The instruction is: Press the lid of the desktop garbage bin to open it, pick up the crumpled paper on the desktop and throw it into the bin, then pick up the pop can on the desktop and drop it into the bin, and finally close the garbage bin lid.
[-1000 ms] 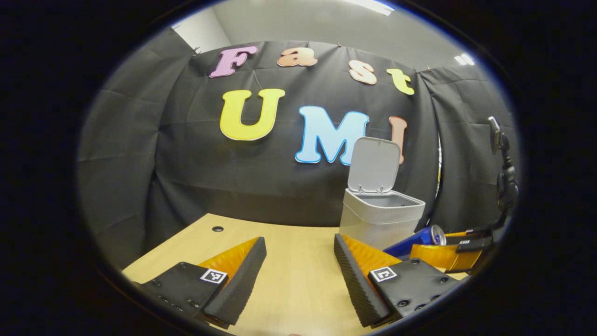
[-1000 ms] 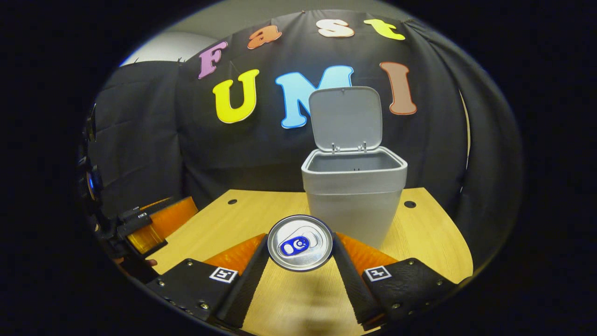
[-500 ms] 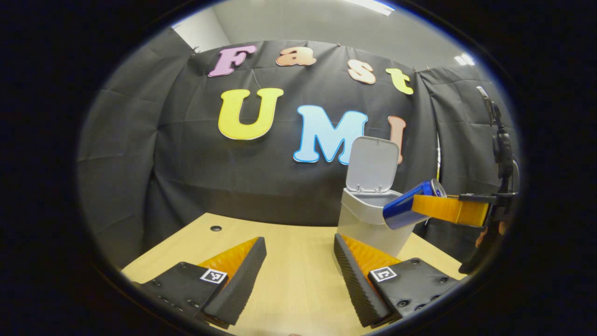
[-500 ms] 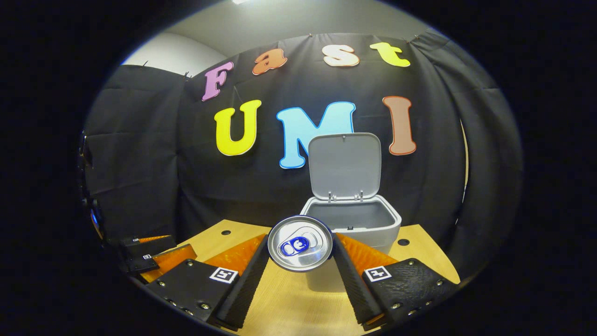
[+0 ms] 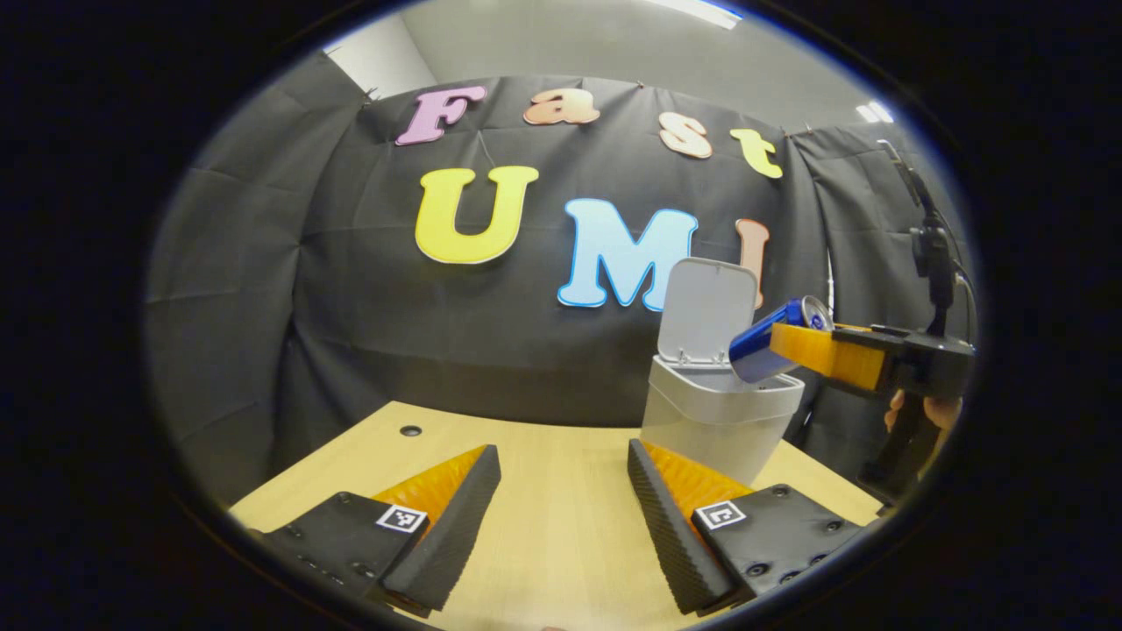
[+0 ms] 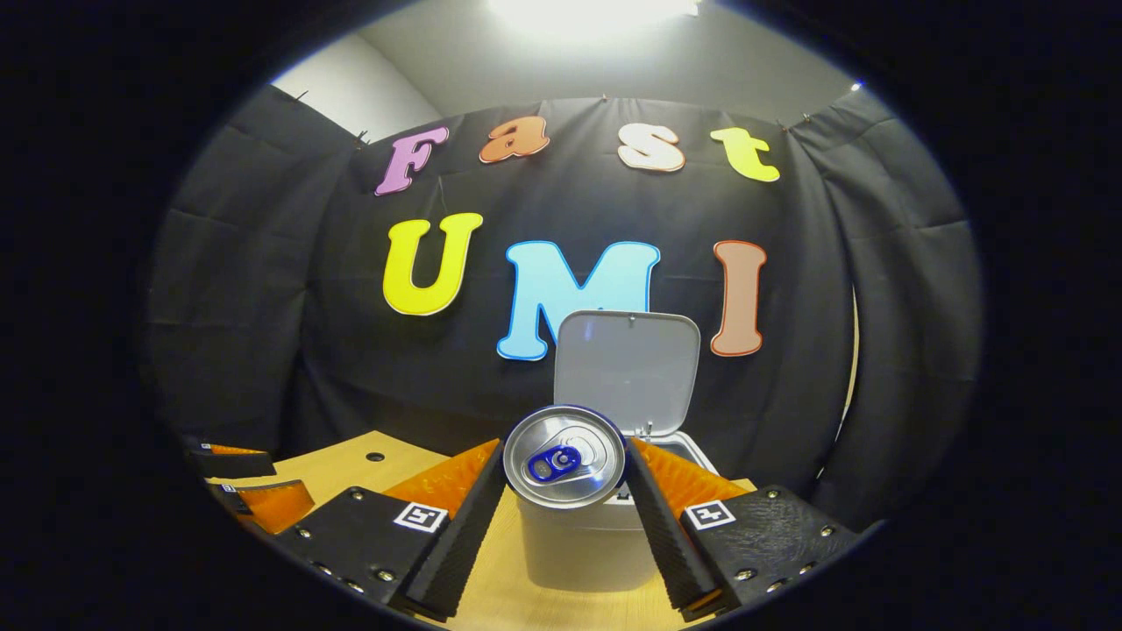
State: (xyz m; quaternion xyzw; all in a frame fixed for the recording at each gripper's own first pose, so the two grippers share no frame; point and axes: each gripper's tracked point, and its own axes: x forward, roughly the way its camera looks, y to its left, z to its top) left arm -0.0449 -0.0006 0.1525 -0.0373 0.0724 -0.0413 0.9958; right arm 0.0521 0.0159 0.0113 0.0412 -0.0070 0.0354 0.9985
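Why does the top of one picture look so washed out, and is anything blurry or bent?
Right gripper view: a ceiling light glares white at the top; the pop can top is sharp and shiny. Left gripper view: even light, no glare; the fisheye lens bows the table edge and the bin.

My jaws pinch the blue pop can (image 6: 564, 456), tilted, silver top toward me, above the grey garbage bin (image 5: 714, 421), whose lid (image 5: 706, 308) stands upright and open on the counter (image 5: 561, 517)

bin (image 5: 714, 421) mouth open, upright lid (image 5: 708, 308) blocking behind, table (image 5: 543, 491) bare
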